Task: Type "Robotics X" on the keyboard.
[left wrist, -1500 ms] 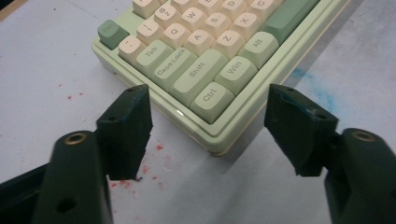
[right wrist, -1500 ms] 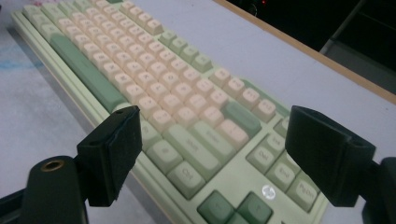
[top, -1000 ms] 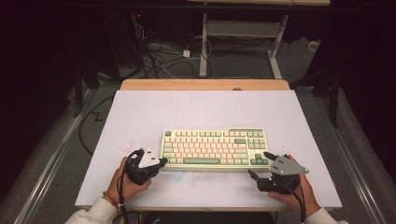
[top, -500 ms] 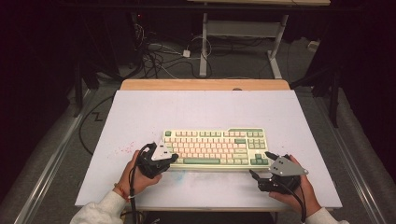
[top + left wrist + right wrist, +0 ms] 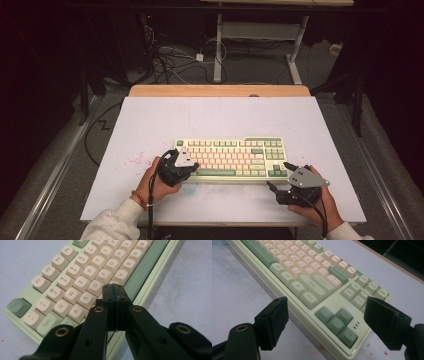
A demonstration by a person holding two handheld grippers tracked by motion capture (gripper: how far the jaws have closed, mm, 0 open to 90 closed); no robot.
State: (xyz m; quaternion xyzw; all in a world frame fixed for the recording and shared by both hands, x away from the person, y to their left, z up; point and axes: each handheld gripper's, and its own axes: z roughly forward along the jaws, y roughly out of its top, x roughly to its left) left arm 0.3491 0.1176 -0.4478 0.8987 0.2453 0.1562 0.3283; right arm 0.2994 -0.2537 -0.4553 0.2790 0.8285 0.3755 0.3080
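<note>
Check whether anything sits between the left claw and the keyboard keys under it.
Nothing visible does. The left claw is shut, its tips together just above the letter keys of the keyboard, near the bottom letter row. No object lies between the tips and the keycaps. Whether the tips already touch a key cannot be told.
</note>
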